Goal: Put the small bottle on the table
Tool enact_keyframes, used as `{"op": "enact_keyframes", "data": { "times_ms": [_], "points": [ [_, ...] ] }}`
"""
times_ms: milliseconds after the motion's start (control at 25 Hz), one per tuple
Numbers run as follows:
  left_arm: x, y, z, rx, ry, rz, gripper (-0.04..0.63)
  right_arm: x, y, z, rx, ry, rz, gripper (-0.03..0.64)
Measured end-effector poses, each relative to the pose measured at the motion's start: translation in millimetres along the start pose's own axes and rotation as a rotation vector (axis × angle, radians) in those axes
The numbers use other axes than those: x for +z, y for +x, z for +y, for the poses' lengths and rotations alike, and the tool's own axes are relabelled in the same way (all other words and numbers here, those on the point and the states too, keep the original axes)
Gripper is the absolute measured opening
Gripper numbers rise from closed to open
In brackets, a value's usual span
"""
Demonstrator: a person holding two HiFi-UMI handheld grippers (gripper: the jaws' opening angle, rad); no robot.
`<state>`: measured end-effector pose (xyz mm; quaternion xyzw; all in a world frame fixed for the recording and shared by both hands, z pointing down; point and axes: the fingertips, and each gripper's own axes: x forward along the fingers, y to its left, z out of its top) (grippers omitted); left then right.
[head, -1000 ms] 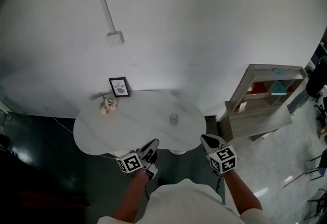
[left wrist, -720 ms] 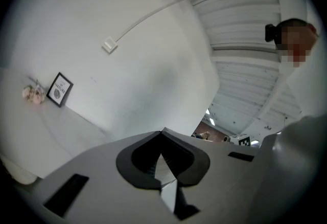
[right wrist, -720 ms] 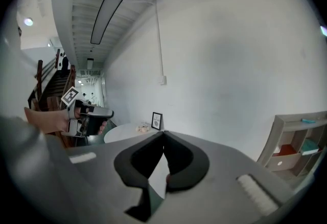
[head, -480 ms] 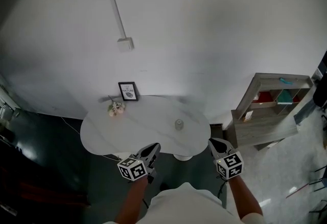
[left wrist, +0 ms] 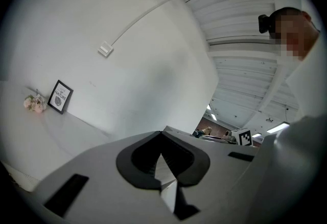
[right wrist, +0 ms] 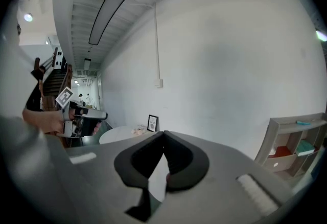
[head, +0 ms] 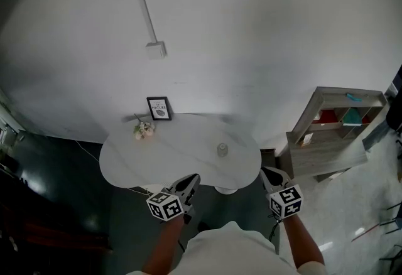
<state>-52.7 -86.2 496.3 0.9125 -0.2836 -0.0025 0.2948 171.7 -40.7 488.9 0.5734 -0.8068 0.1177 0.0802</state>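
On the left side of the white bench (head: 179, 156), the small framed picture (head: 158, 108) and the sprig of flowers (head: 143, 130) are sitting just where they sat on the top a second ago. Only my head camera is drifting, so the whole bench is sliding slightly right and down in the head view. Just short of the near edge, the left gripper (head: 191, 181) is hanging with its jaws clenched on nothing. It is showing a touch lower in frame than before, which I am reading as backing off. Right of centre, the small bottle (head: 222, 150) is standing upright on the bench, apart from both grippers and unmoved over that second. The right gripper (head: 269, 173) is hovering off the bench's right end, jaws clenched and empty, with the shelf unit (head: 339, 126) standing well beyond it. I am judging the placing as done, with only the retreat remaining.
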Motion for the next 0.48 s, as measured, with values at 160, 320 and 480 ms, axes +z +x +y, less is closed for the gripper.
{"op": "enact_keyframes", "data": {
  "times_ms": [160, 320, 480],
  "points": [
    [0.2, -0.2, 5.0, 0.0, 0.0, 0.006, 0.005, 1.3, 3.1, 1.7, -0.004, -0.003, 0.001, 0.011],
    [4.4, 0.8, 7.8, -0.007, -0.002, 0.007, 0.005, 4.8, 6.6, 2.3, -0.012, -0.003, 0.001, 0.011],
    [6.7, 1.6, 11.1, -0.013, 0.003, 0.009, 0.005, 6.6, 10.5, 3.3, -0.018, -0.004, -0.003, 0.011]
  ]
}}
